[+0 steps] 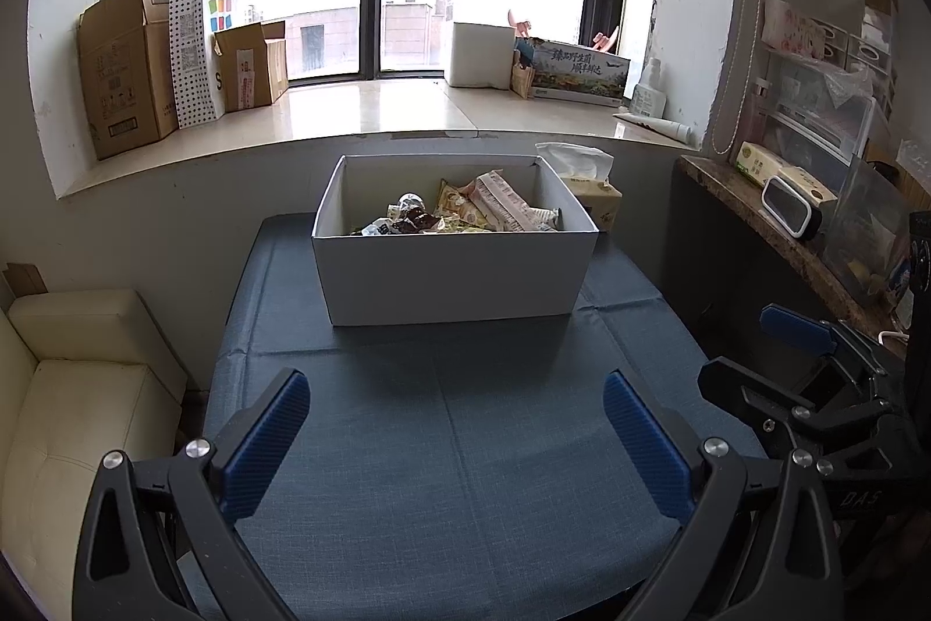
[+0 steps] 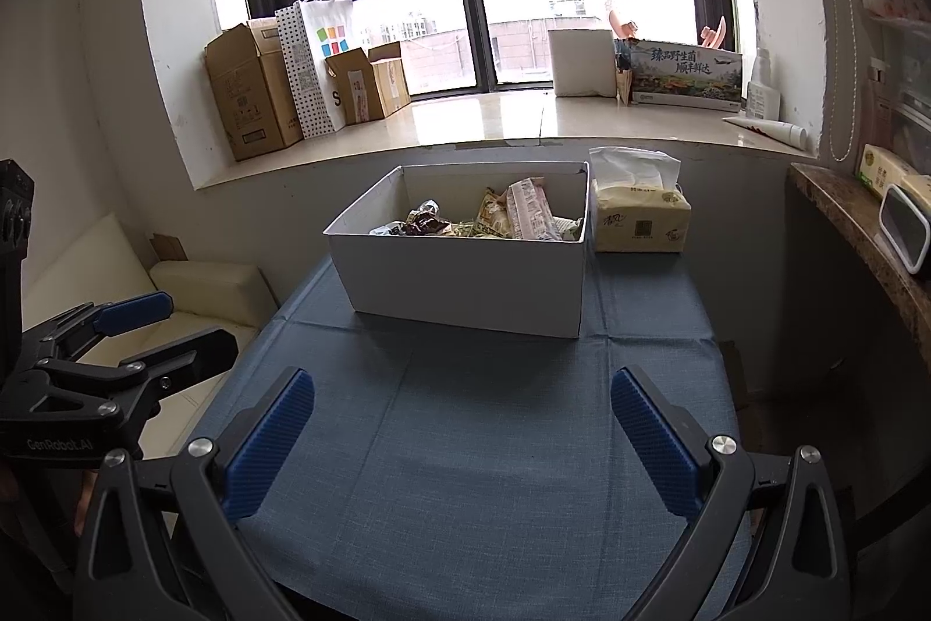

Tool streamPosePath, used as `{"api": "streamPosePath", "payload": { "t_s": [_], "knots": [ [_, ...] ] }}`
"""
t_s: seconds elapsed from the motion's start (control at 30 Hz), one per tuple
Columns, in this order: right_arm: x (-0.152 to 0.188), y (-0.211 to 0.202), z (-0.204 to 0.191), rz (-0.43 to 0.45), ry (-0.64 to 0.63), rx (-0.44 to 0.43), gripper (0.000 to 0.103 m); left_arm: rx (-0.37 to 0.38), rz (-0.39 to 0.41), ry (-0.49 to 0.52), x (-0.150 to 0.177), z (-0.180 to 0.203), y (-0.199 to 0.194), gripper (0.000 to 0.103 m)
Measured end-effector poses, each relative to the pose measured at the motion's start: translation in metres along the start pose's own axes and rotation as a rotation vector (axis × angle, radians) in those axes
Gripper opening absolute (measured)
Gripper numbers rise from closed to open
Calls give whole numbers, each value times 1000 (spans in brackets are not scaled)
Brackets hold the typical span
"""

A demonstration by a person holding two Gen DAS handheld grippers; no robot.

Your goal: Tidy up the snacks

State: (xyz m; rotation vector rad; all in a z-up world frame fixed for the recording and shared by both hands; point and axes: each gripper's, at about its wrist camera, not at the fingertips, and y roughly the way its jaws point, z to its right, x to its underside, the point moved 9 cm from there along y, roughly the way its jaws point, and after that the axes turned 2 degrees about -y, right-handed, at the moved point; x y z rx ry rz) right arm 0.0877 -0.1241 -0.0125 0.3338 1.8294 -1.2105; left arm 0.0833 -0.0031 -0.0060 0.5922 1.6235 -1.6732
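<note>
Sitting toward the far end of the counter (image 1: 454, 423) is a white box (image 1: 454, 272) with the snacks (image 1: 465, 210) piled inside, so that's where everything is at the moment. You can make out a pinkish packet (image 2: 529, 210) leaning on a yellowish one, plus some darker wrappers lower down on the left side of the pile. A blue cloth covers the counter, creased in a grid.

Both tongs are hovering low over the near end of the counter, well short of the box. The left tongs (image 1: 457, 440) are spread wide with nothing between the blue pads, and same deal for the right tongs (image 2: 459, 440), wide apart and holding nothing. Each one shows up at the edge of the other's view too.

Just beside the box on its right there's a tissue pack (image 2: 640, 219) with a sheet poking out the top. Behind it all, the windowsill (image 1: 372, 109) has cardboard boxes (image 1: 125, 68) and a dotted paper bag (image 1: 198, 45) on the left, and a printed carton (image 1: 579, 71) on the right. A cream sofa (image 1: 75, 388) sits left of the counter.
</note>
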Motion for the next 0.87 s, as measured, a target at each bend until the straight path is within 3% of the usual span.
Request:
{"api": "streamPosePath", "payload": {
  "t_s": [0.87],
  "knots": [
    [3, 2, 0, -6, 16, -4, 103, -9, 11, -9, 2, -2, 0, 103]
  ]
}}
